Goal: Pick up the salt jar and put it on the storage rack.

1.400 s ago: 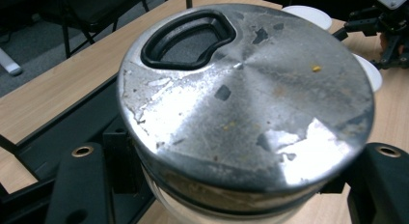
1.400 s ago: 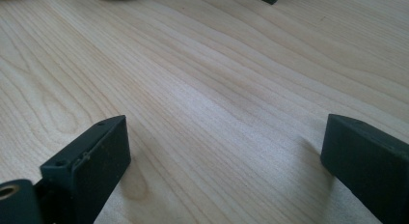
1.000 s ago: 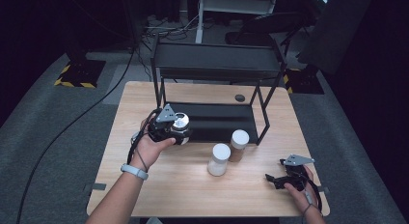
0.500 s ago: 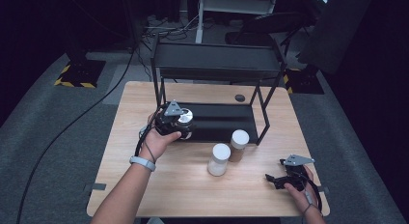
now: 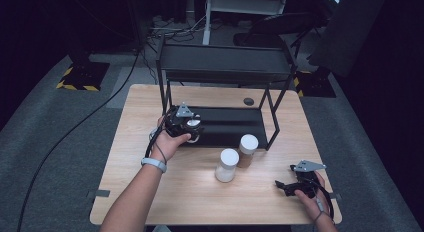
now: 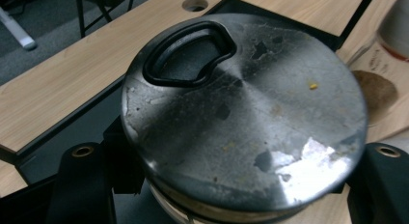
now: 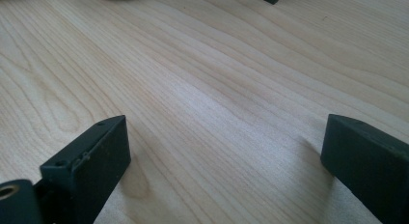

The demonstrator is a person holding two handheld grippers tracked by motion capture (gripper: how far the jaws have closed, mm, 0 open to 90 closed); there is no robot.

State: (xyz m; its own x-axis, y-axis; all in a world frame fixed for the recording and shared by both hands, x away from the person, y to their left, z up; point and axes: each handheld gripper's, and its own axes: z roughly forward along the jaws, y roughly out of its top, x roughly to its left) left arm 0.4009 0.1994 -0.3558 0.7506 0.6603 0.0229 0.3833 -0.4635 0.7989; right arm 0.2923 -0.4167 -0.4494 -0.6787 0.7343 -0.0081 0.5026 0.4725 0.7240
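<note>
Left gripper (image 5: 192, 128) is clamped on a jar (image 6: 243, 113) (scuffed metal lid), right gripper (image 5: 281, 186) sits wide open over bare table (image 7: 217, 89).

The left forearm runs in from six o'clock toward twelve, its hand wrapped around the left gripper (image 5: 184, 126), whose jaws are clamped tight. At about four o'clock, the right hand rests low, holding the right gripper (image 5: 286, 188) with jaws spread wide, pointing toward nine o'clock.
</note>
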